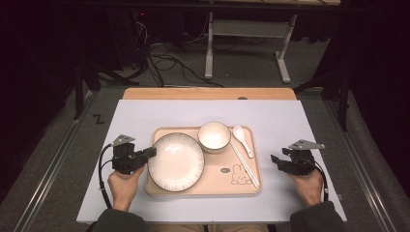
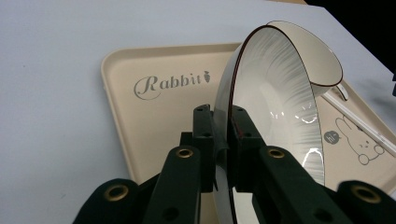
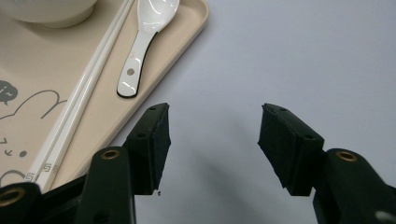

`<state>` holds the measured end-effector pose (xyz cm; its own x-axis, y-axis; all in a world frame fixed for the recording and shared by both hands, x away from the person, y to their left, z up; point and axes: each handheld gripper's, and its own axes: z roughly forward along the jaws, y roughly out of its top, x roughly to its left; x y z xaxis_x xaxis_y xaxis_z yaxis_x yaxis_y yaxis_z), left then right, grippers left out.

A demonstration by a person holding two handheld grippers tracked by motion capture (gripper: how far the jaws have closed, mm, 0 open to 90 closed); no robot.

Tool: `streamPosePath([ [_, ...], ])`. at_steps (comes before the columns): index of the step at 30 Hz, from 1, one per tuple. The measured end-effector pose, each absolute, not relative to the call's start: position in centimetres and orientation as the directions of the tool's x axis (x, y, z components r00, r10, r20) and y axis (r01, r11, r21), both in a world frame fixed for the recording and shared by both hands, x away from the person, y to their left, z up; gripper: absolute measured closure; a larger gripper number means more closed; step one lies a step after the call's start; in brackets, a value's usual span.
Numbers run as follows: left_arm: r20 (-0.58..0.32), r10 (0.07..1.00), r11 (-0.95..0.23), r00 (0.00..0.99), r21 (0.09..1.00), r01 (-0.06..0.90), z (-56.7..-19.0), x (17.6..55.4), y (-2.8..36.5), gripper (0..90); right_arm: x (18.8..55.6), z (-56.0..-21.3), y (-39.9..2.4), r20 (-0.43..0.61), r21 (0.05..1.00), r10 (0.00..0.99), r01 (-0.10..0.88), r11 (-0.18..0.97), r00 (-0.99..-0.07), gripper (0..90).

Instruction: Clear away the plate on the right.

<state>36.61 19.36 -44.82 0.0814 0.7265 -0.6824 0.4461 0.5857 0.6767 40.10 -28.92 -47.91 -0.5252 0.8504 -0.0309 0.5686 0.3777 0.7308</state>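
On the beige tray (image 1: 208, 191), which is lying in the middle of the light table (image 1: 135, 116), a white plate (image 1: 175, 161) with a dark rim is taking the left half. The left gripper (image 1: 151, 152) is coming to the tray from its left side, and its fingers (image 2: 203, 135) are closing tightly on the left edge of the plate, one finger above the rim and one below. This is clear in the left gripper view, where the rim is passing between the two black pads. I think the thin edge is chosen because it is the one part of the plate that the fingers can go around; the plate looks still resting flat on the tray, so the lifting is probably not begun.

At the back of the tray, just behind the plate, a small white bowl (image 1: 213, 136) is standing. Beside it, toward the tray's right edge, a white spoon (image 1: 241, 138) and a pair of white chopsticks (image 1: 244, 163) are lying, near a printed rabbit (image 1: 239, 174).

The right gripper (image 1: 276, 161) is waiting on the table to the right of the tray, apart from it. Its fingers (image 3: 156, 140) are standing wide open with nothing between them, probably ready to help.
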Motion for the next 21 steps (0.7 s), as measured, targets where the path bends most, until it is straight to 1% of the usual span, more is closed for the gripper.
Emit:
streamPosePath([
  [6,-0.664,0.745,0.571,0.068,0.687,0.449,-45.2,36.9,19.4,83.4,40.1,-47.9,-28.9,-0.031,0.731,0.850,0.568,0.379,-0.527,43.7],
  [7,-0.675,0.735,0.584,0.063,0.678,0.447,-45.2,36.9,19.4,83.4,40.1,-47.9,-28.9,-0.031,0.731,0.850,0.569,0.378,-0.526,43.6],
  [12,-0.666,0.744,0.581,0.049,0.683,0.443,-45.5,37.1,19.5,83.7,40.1,-47.8,-29.0,-0.029,0.735,0.852,0.567,0.373,-0.523,43.6],
  [21,-0.631,0.775,0.556,0.027,0.702,0.445,-46.2,37.7,19.4,84.8,40.0,-47.8,-29.1,-0.024,0.734,0.853,0.570,0.369,-0.521,43.5],
])
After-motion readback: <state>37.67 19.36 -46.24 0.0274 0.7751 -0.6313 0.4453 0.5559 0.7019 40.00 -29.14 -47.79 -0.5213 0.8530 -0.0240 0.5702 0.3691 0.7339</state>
